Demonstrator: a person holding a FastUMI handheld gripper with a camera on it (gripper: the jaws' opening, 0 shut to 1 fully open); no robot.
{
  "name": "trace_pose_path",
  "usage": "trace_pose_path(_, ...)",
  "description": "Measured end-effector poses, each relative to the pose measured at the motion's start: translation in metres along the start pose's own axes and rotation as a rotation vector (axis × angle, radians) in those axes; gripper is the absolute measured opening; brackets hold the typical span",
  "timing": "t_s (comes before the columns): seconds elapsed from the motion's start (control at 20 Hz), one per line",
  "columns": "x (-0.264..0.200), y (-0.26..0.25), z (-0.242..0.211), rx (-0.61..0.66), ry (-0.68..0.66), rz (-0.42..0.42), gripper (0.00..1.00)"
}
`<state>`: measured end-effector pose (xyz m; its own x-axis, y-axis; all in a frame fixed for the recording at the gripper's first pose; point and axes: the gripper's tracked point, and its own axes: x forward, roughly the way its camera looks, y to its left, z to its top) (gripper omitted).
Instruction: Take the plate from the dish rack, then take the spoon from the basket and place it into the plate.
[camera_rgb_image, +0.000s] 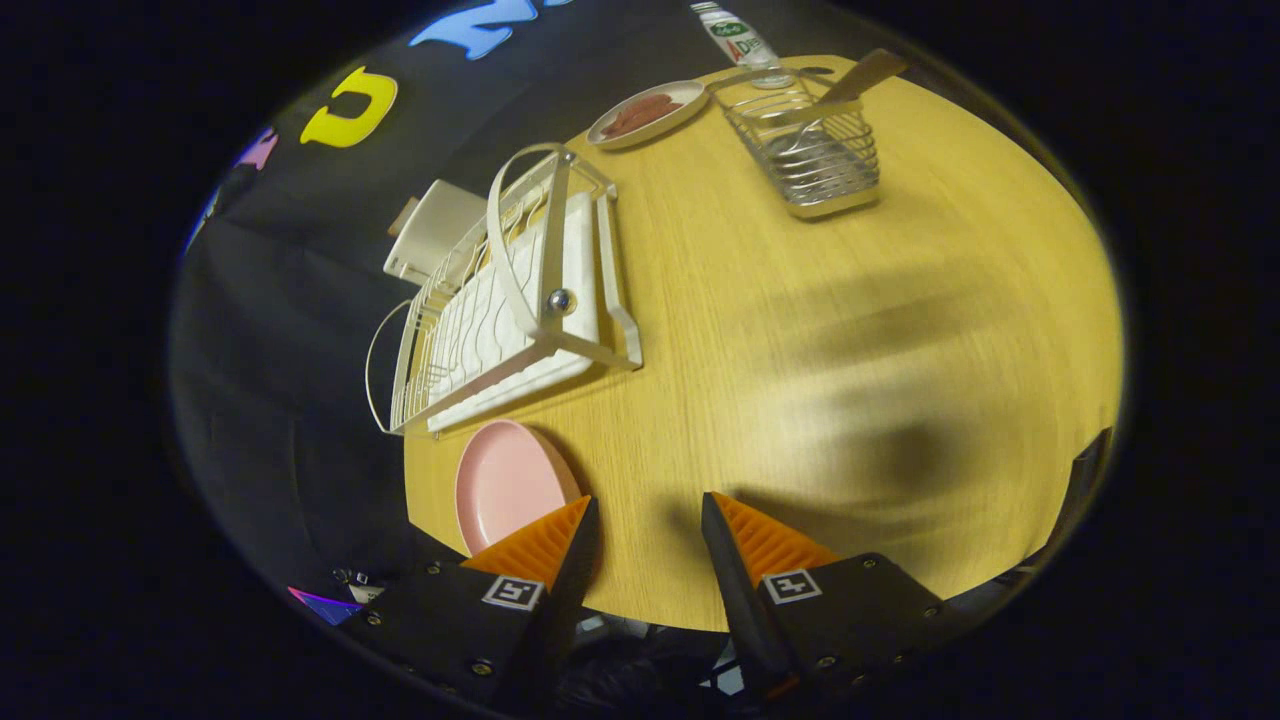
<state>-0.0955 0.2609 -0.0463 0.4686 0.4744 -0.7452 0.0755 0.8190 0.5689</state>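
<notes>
A pink plate (505, 484) lies flat on the wooden table (800, 350), just in front of the white dish rack (500, 300) and partly behind my left finger. My gripper (648, 512) hovers above the table's near edge, open, with nothing between its orange fingers (540, 545). Far beyond the fingers stands a wire basket (810, 150) with a spoon (855, 80) leaning in it, its wooden handle sticking out over the rim.
A small oval dish (645, 113) with reddish food sits beside the basket at the far side. A plastic bottle (738, 40) stands behind it. A white box (432, 230) lies behind the dish rack. Bare wood stretches between plate and basket.
</notes>
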Motion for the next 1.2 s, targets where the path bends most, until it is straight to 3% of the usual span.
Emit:
trace_pose_path(0.45, -0.065, -0.057, 0.123, 0.203, -0.501, -0.165, 0.65)
trace_pose_path(0.65, -0.072, -0.065, 0.157, 0.304, -0.65, -0.205, 0.65)
trace_pose_path(0.85, -0.07, -0.072, 0.178, 0.394, -0.715, -0.218, 0.65)
trace_pose_path(0.95, -0.054, -0.074, 0.196, 0.435, -0.735, -0.21, 0.58)
trace_pose_path(1.05, -0.049, -0.076, 0.207, 0.462, -0.743, -0.198, 0.57)
trace_pose_path(1.1, -0.045, -0.078, 0.208, 0.466, -0.742, -0.203, 0.52)
trace_pose_path(1.2, -0.051, -0.073, 0.209, 0.468, -0.739, -0.182, 0.27)
